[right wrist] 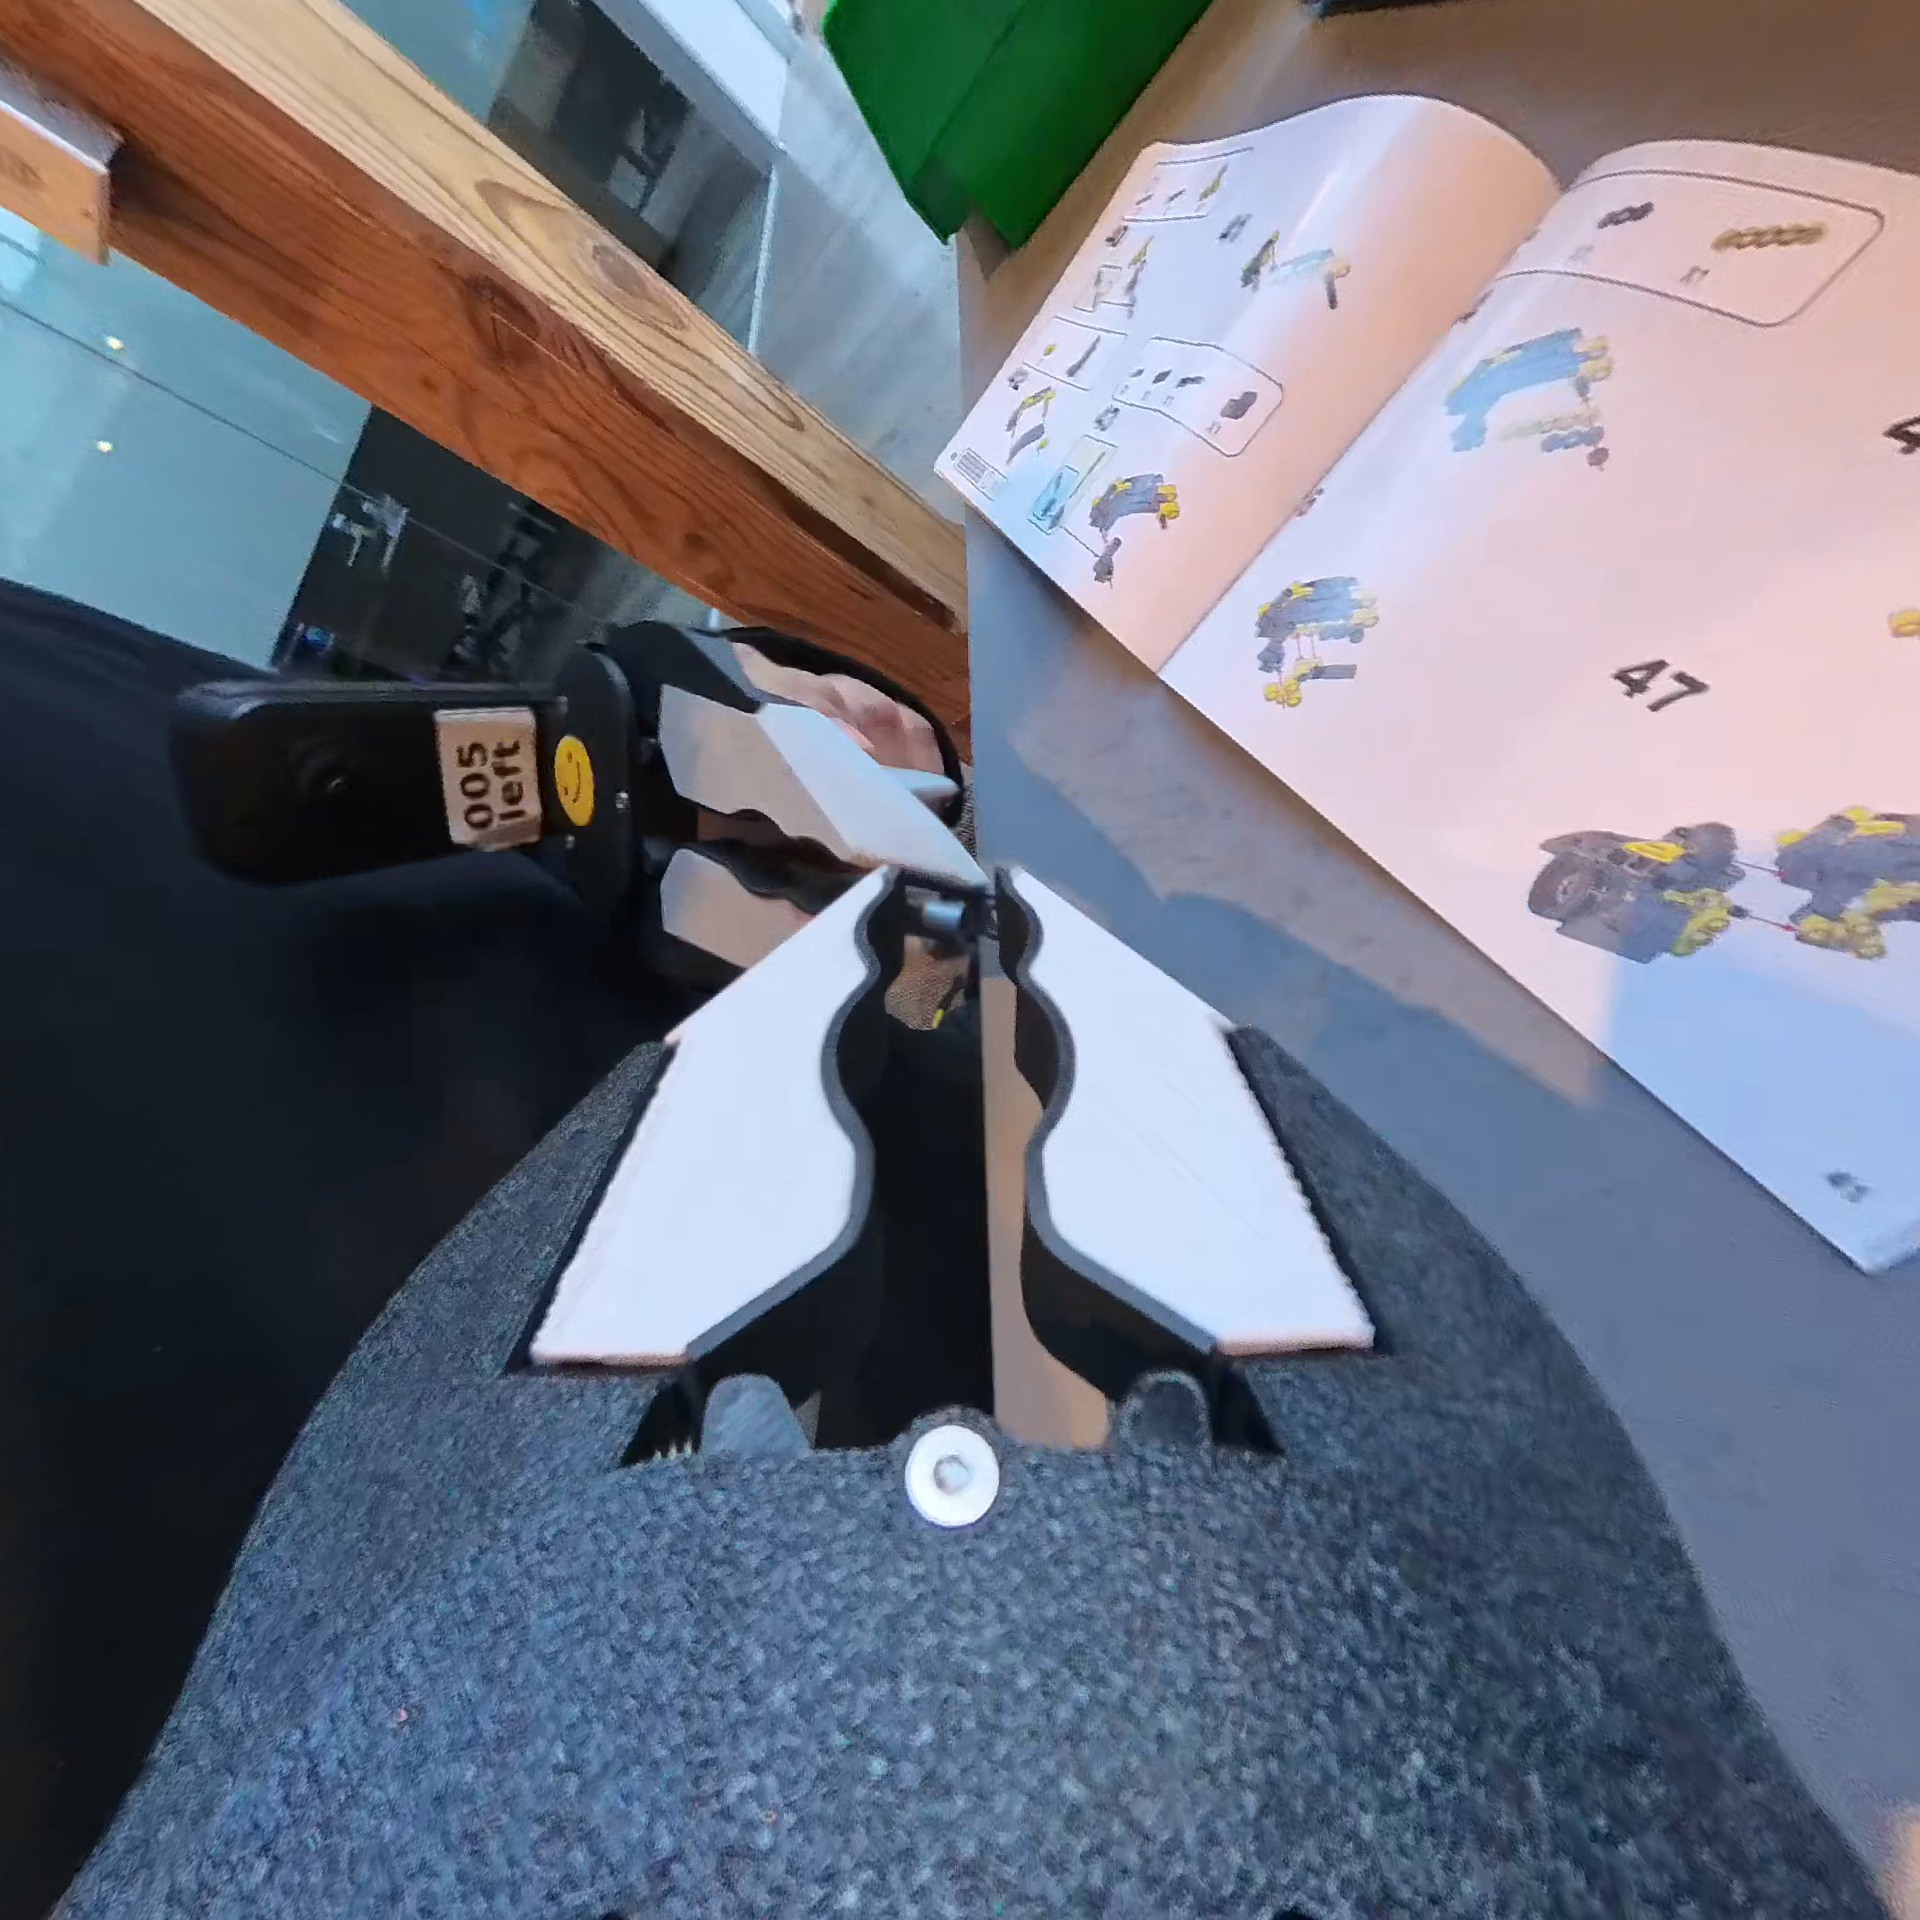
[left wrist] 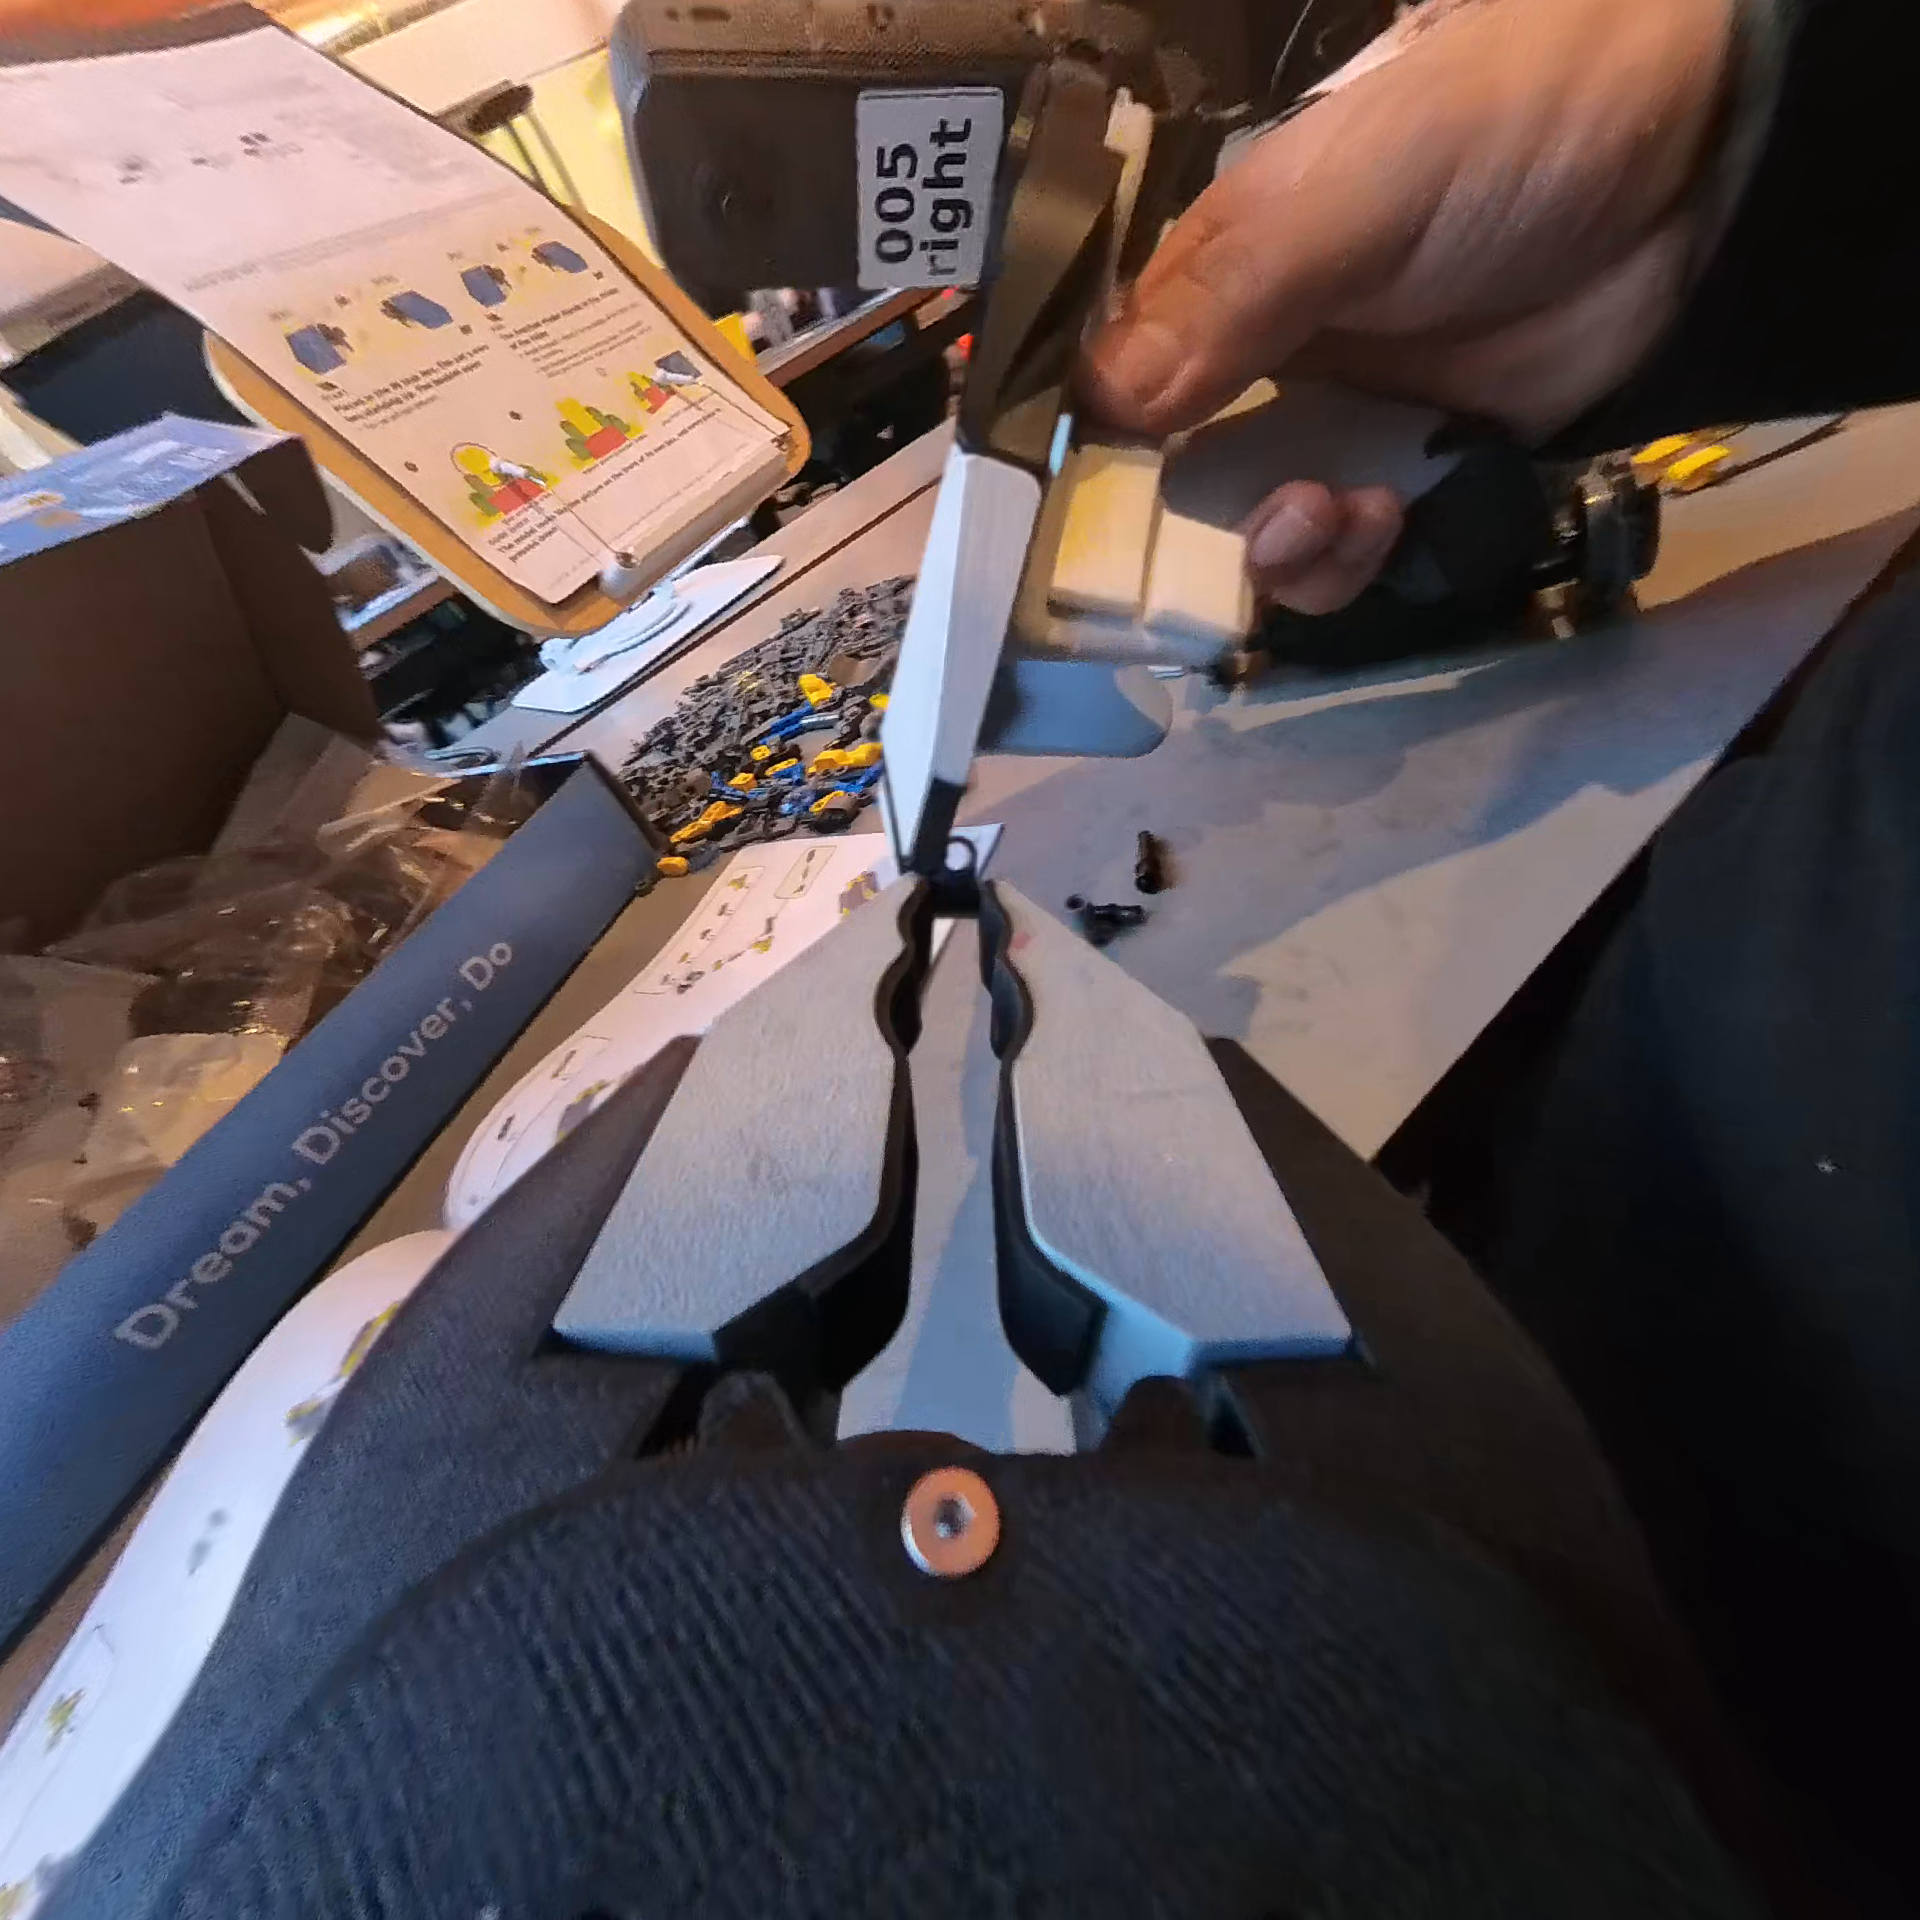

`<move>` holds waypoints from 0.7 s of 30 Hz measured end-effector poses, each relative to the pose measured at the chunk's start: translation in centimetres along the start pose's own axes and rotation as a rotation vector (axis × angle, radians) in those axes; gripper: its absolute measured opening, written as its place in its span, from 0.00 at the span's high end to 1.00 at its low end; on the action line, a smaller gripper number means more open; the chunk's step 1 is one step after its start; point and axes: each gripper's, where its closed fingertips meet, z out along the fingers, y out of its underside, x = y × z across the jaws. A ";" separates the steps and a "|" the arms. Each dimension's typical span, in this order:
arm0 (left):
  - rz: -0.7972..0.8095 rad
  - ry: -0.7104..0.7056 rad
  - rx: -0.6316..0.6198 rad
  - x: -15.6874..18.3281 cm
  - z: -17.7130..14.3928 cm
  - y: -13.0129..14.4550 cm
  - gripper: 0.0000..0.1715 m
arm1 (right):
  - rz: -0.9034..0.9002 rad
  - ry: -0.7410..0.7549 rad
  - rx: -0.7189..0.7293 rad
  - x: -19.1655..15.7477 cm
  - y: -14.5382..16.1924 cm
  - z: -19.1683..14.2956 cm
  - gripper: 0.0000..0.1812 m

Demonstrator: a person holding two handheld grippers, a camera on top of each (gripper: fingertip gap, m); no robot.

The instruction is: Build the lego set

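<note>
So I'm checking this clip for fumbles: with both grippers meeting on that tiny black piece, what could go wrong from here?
1. The small black piece is pinched only at the very tips of the left gripper and right gripper, so it could slip or pop out.
2. It is held near the table edge, so if dropped it may fall off.

Grey table [left wrist: 1351, 852], open booklet [right wrist: 1455, 582], brick pile [left wrist: 758, 738]
</note>
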 end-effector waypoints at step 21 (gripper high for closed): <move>0.013 0.089 0.033 1.2 -0.2 -0.5 0.93 | -0.365 0.108 -0.157 -0.7 1.4 -1.4 0.97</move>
